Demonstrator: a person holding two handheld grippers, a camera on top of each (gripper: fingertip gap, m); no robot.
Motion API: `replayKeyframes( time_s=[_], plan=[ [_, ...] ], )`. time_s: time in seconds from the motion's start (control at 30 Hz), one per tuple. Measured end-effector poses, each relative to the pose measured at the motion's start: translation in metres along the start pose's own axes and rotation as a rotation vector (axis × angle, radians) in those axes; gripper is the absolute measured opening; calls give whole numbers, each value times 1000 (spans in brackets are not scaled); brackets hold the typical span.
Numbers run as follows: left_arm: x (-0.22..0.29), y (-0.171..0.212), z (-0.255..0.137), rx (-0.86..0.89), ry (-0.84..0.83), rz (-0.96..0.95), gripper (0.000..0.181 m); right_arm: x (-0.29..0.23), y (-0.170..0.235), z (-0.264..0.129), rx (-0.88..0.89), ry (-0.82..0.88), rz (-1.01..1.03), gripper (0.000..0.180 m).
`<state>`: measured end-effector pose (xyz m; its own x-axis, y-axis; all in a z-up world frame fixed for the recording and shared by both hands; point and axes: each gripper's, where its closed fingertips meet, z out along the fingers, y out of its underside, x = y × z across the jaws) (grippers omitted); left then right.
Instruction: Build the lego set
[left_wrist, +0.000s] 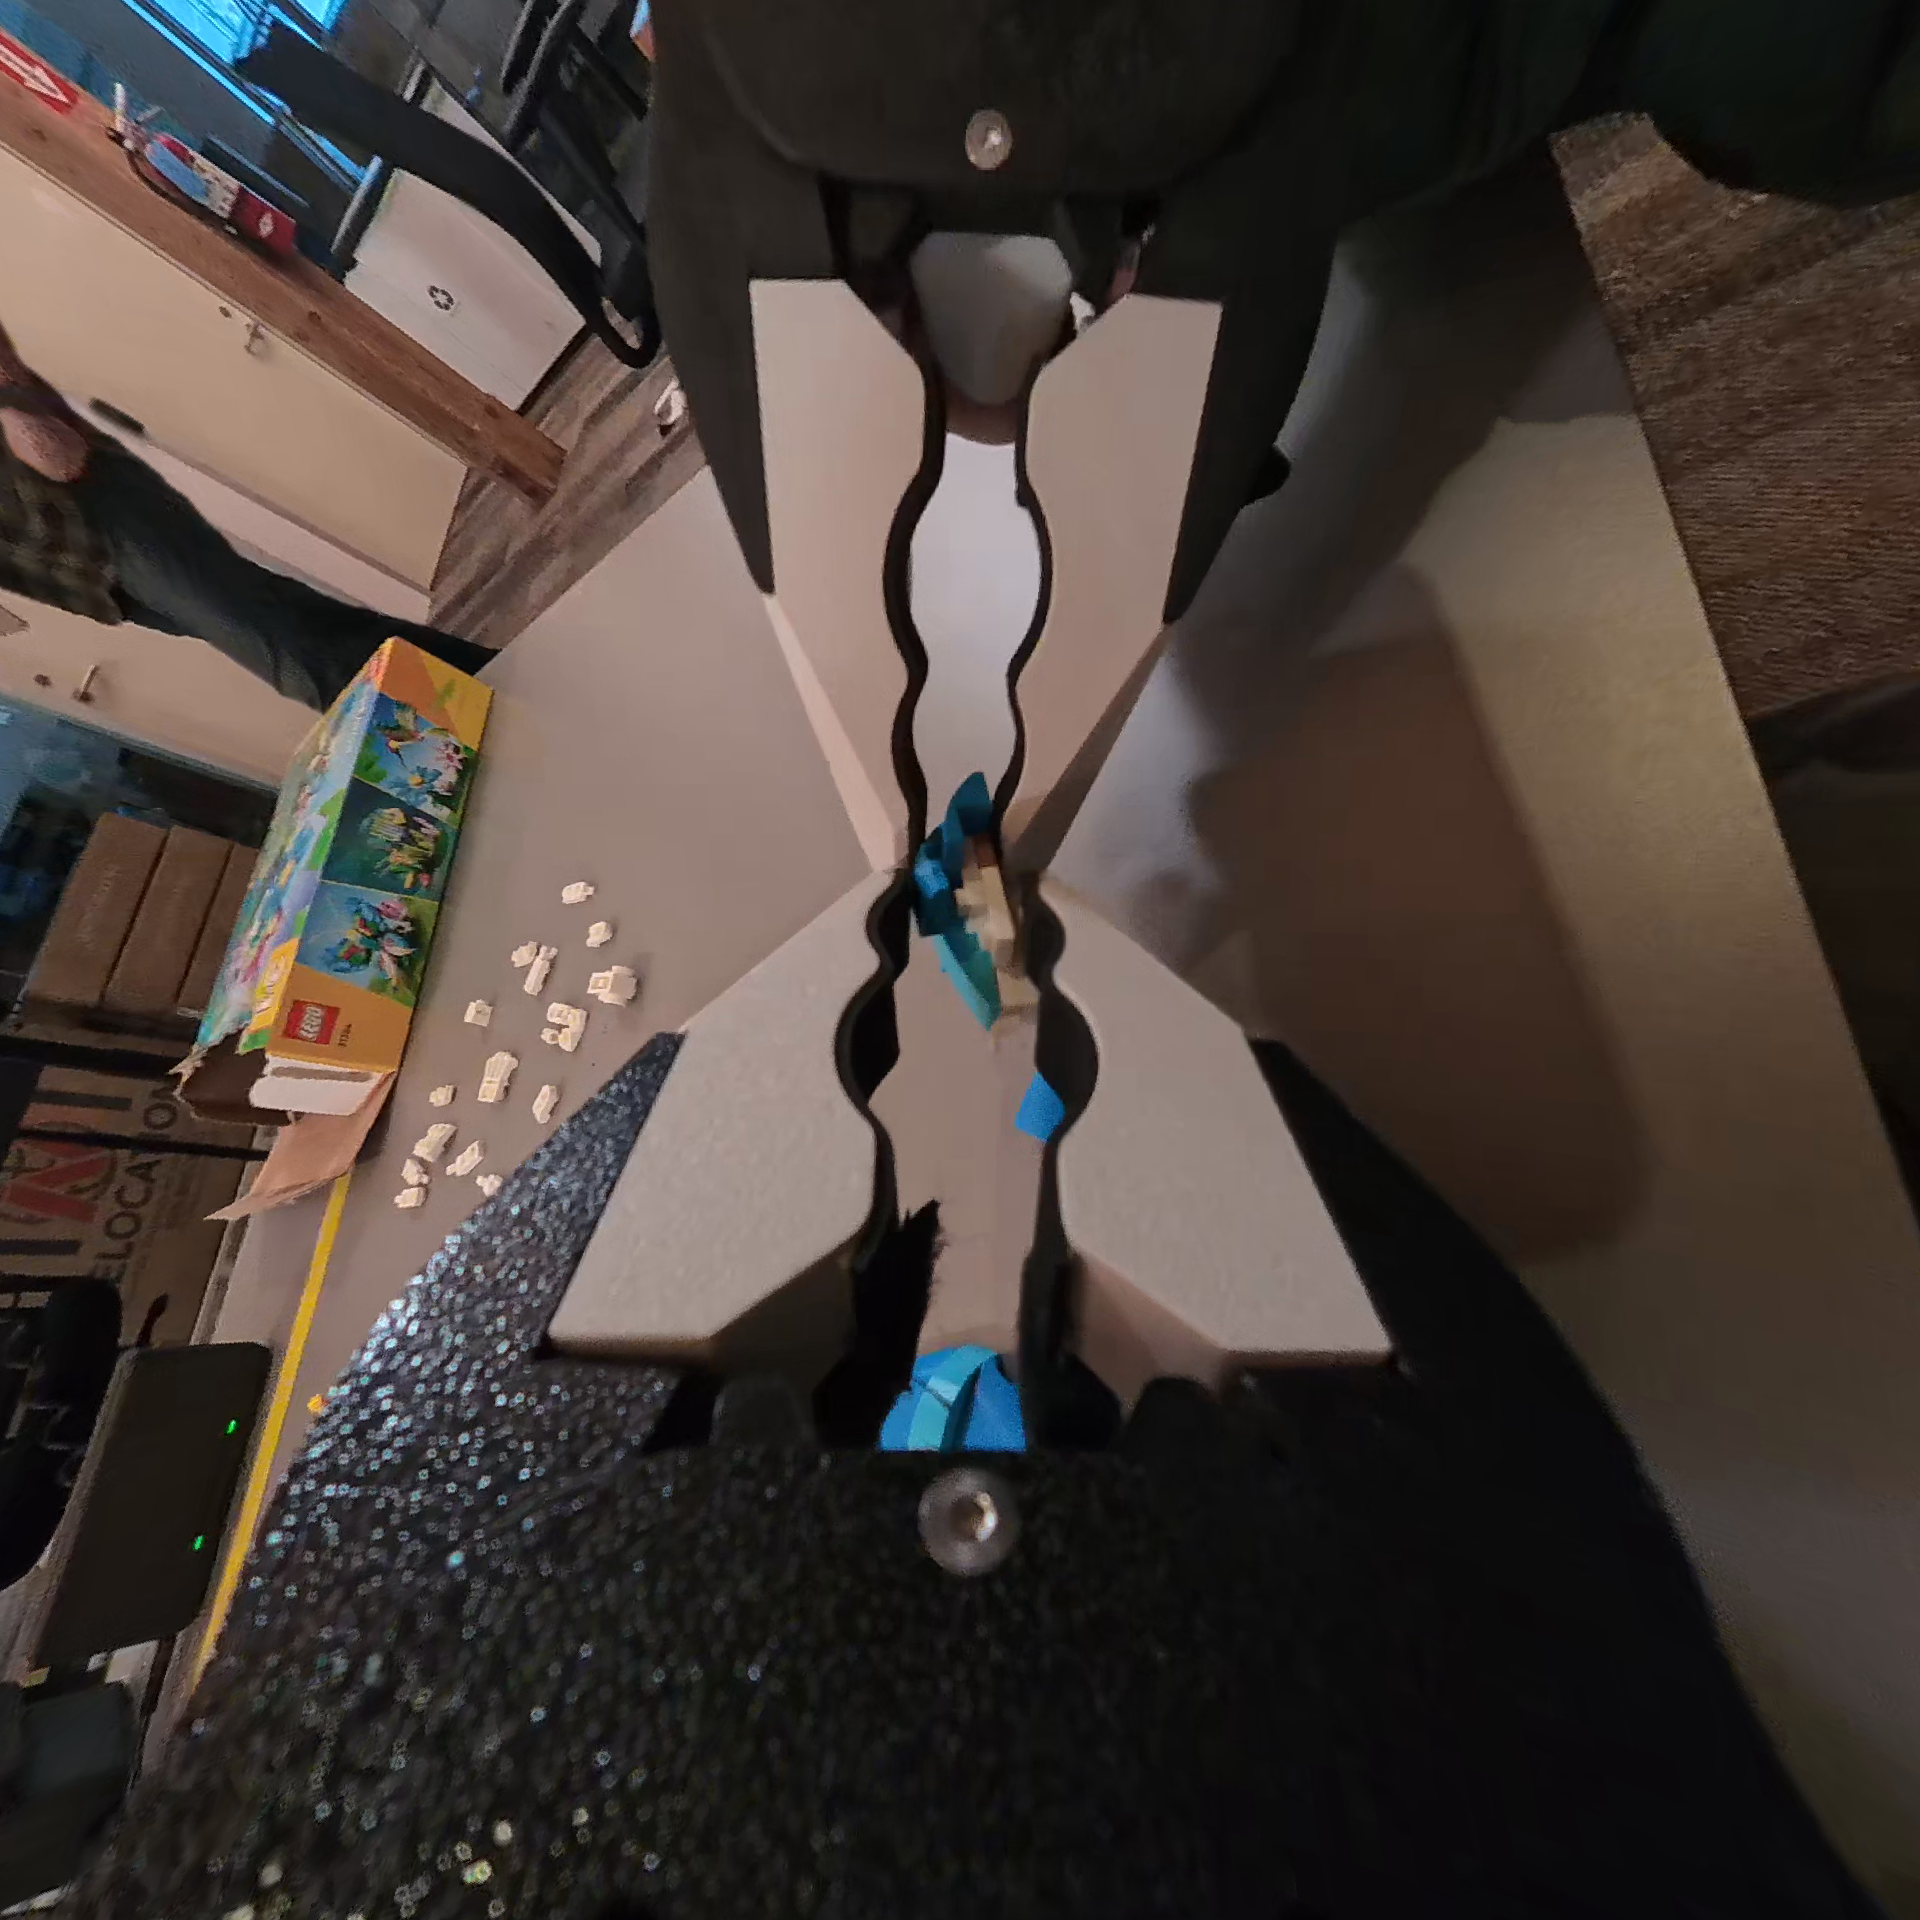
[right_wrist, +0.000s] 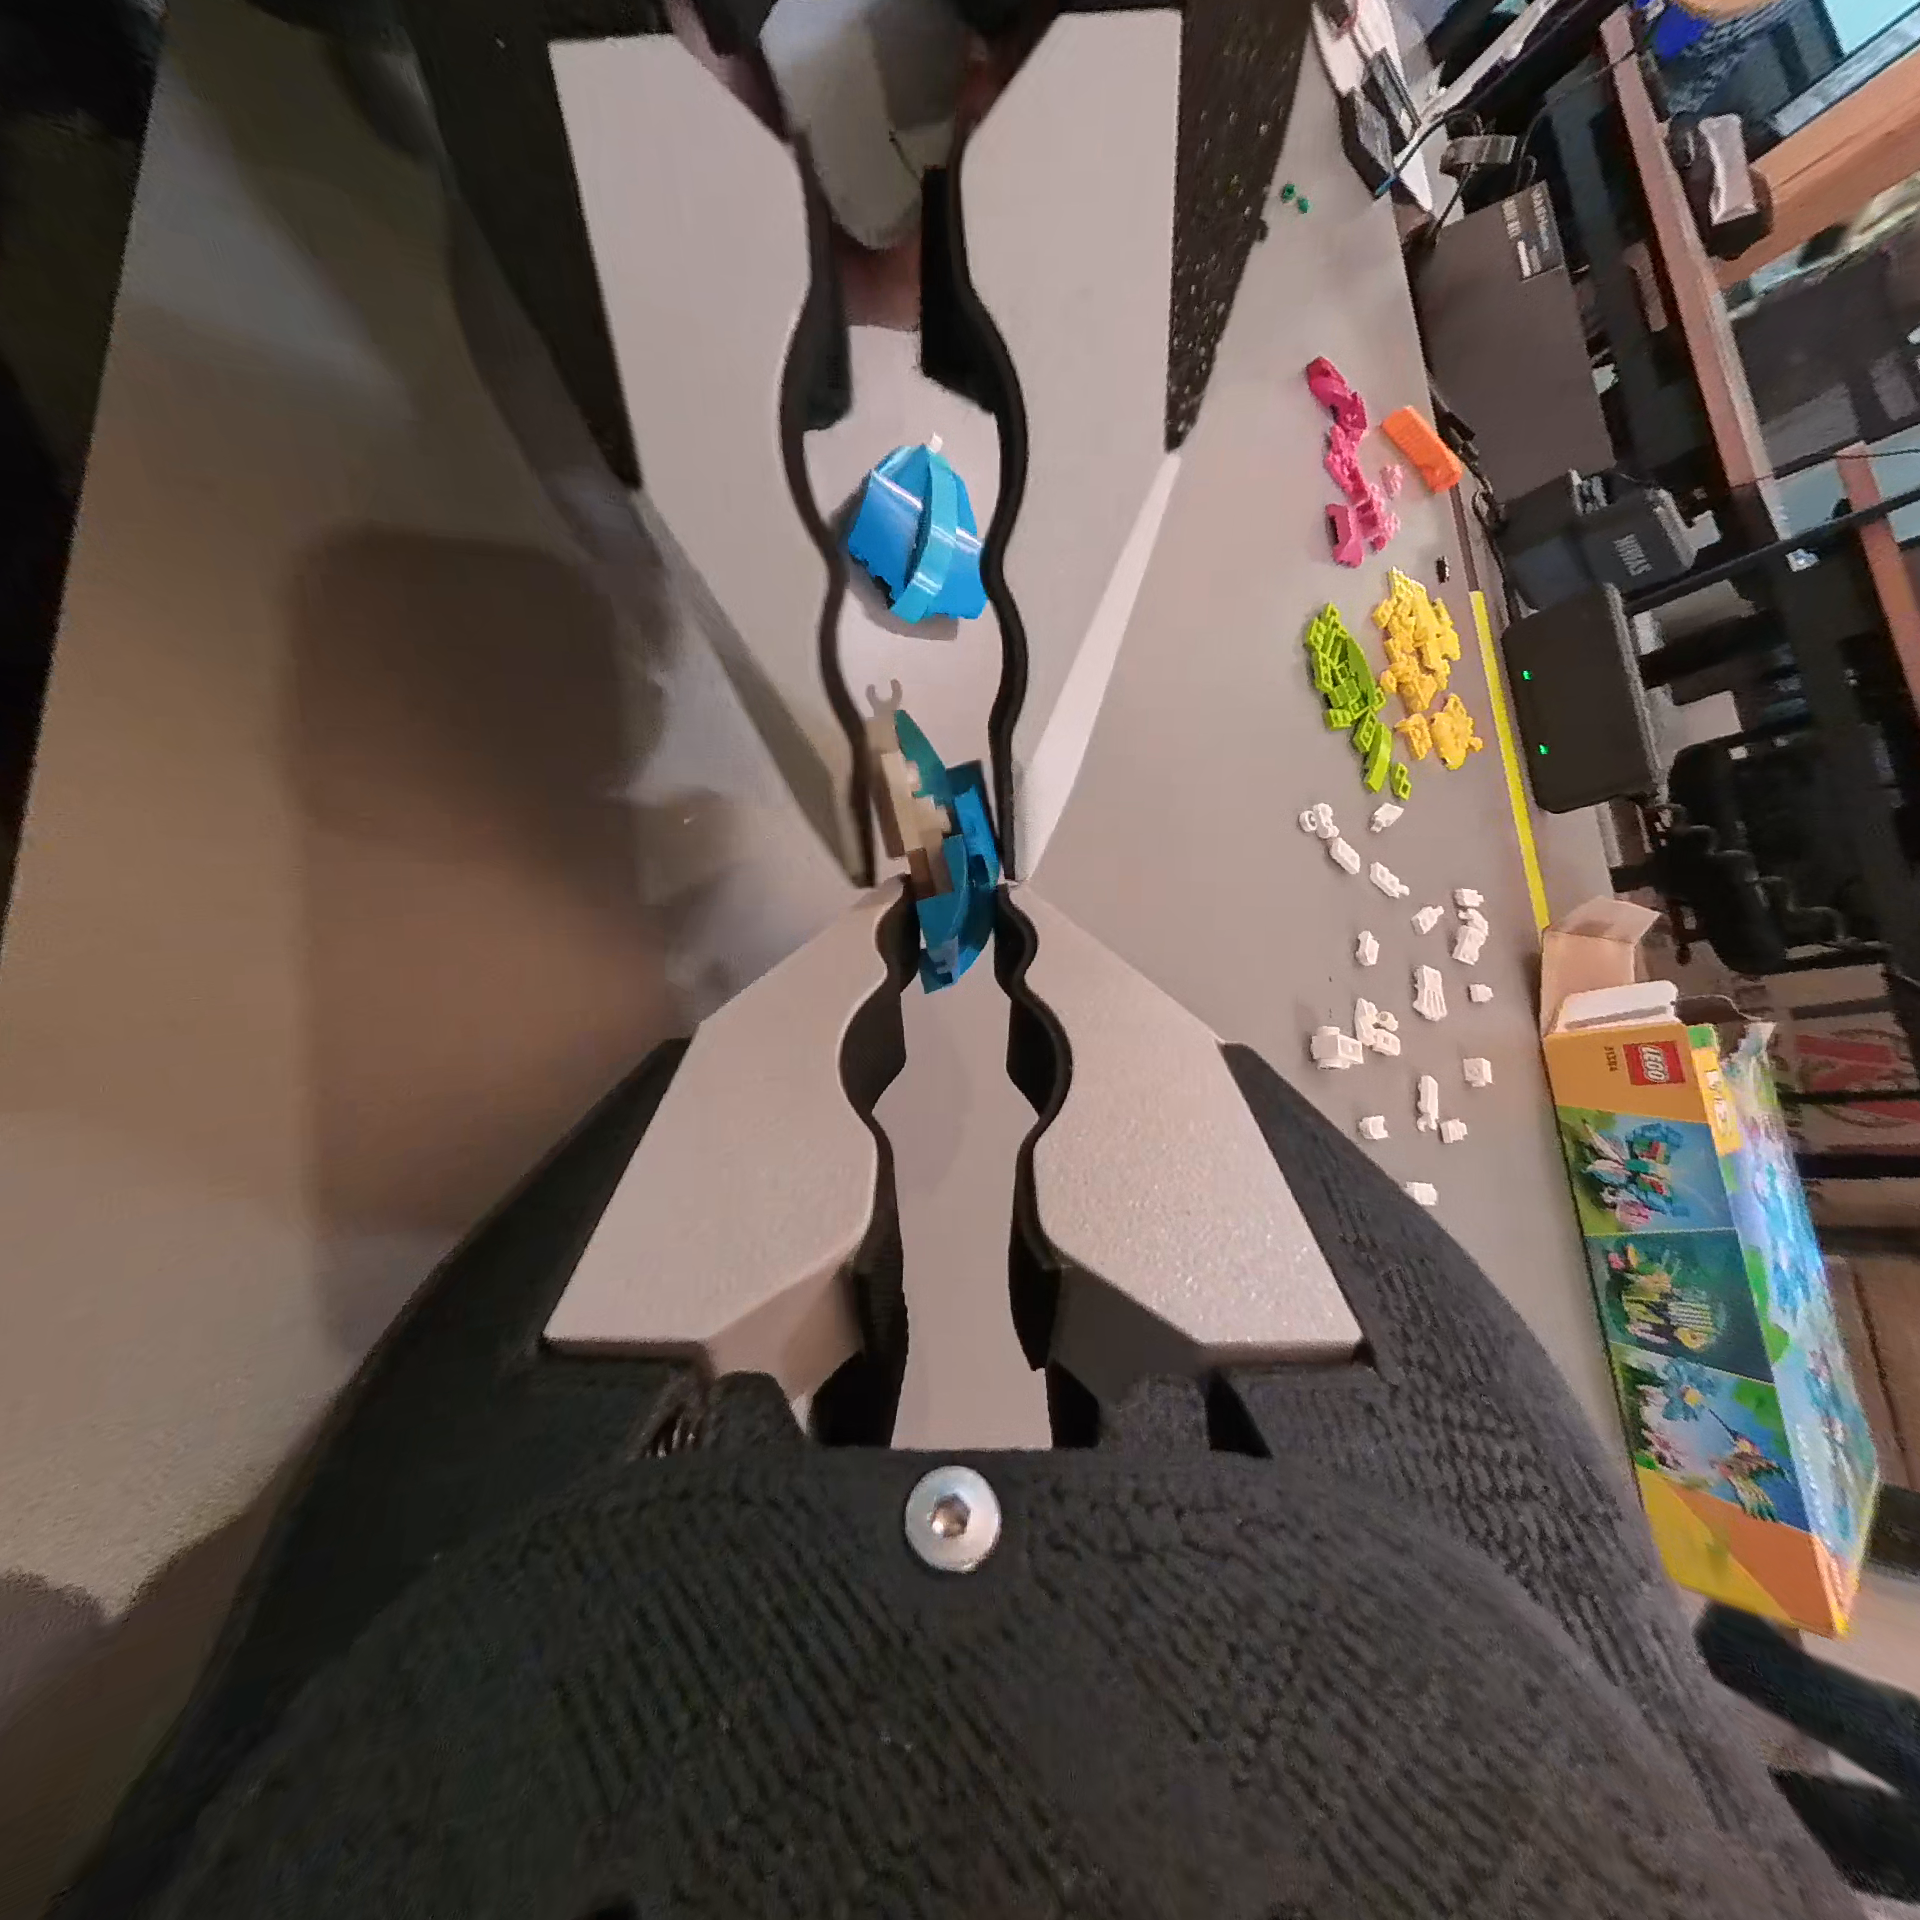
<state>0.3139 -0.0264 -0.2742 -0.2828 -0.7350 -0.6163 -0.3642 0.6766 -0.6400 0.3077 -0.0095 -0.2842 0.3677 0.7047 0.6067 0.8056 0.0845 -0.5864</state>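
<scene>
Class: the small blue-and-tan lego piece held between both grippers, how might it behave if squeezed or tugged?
The assembly looks light and rigid. Built from several clipped bricks, it could probably snap apart under a tug. Both grippers pinch only its ends, so it may twist.

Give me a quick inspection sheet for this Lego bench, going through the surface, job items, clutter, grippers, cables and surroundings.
Surface: grey table, yellow tape strip along its edge.
Job's things: blue and tan assembly pinched between both grippers; blue piece pile lying on the table beyond it; sorted piles of white pieces, yellow pieces, lime pieces, pink pieces; orange piece.
Clutter: opened set box.
Grippers: left gripper and right gripper meet tip to tip, both shut on the assembly.
Cables: some among black devices past the table edge.
Surroundings: wooden shelving; a person beyond the table.
</scene>
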Motion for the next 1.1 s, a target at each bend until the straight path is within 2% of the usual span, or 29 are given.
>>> replayKeyframes(
  time_s=[0.47,1.1],
  plan=[
    [-13,-36,-31,292,-73,-51,12,7,-32,-23,173,-61,162,12],
    [-12,-40,-37,312,-51,-39,12,4,-38,-27,185,-115,208,12]
  ],
)
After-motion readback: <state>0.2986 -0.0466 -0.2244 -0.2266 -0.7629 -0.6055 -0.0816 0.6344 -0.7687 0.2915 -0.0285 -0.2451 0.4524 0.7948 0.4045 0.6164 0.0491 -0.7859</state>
